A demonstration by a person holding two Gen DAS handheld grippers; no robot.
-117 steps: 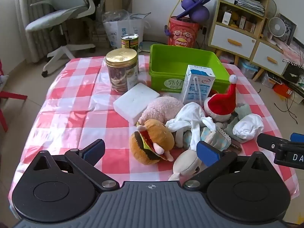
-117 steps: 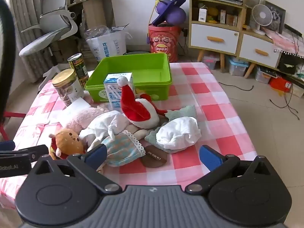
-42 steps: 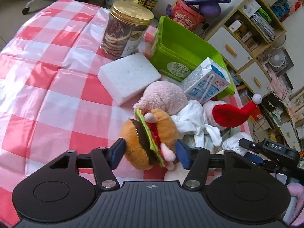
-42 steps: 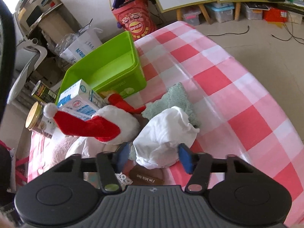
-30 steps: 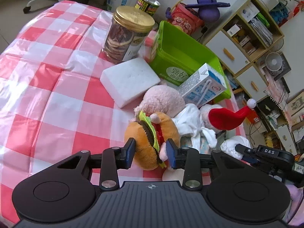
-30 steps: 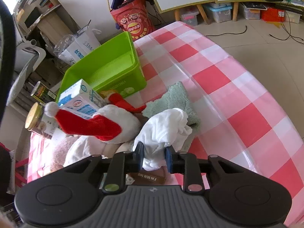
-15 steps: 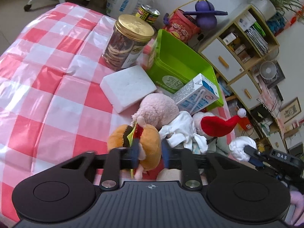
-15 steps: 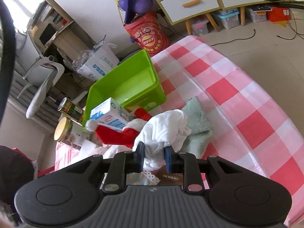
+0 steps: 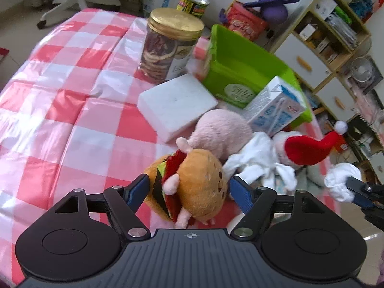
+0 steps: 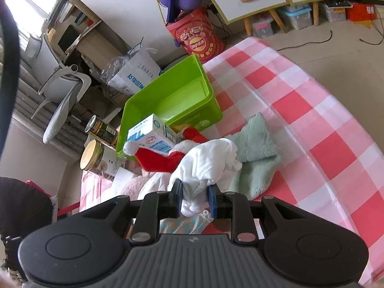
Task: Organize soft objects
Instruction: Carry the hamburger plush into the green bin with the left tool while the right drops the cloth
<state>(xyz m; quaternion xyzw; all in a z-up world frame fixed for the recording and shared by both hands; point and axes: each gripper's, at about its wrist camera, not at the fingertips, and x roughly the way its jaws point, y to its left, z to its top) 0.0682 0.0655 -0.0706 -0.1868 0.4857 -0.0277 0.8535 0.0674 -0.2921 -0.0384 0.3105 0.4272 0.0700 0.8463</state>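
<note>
**While both grips fill, the bin waits ahead**

Since the checked surface (image 9: 60,100) carries everything, the green bin (image 10: 168,100) lies ahead and left of the right hand-held gripper (image 10: 195,200), which is clamped on a white cloth bundle (image 10: 208,160). The left hand-held gripper (image 9: 189,192) brackets the burger plush (image 9: 192,187), jaws part-open, contact uncertain; the bin sits ahead-right.

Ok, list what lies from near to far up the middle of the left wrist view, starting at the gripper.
left gripper → burger plush → pink plush → white foam block → cookie jar → green-and-yellow can
</note>
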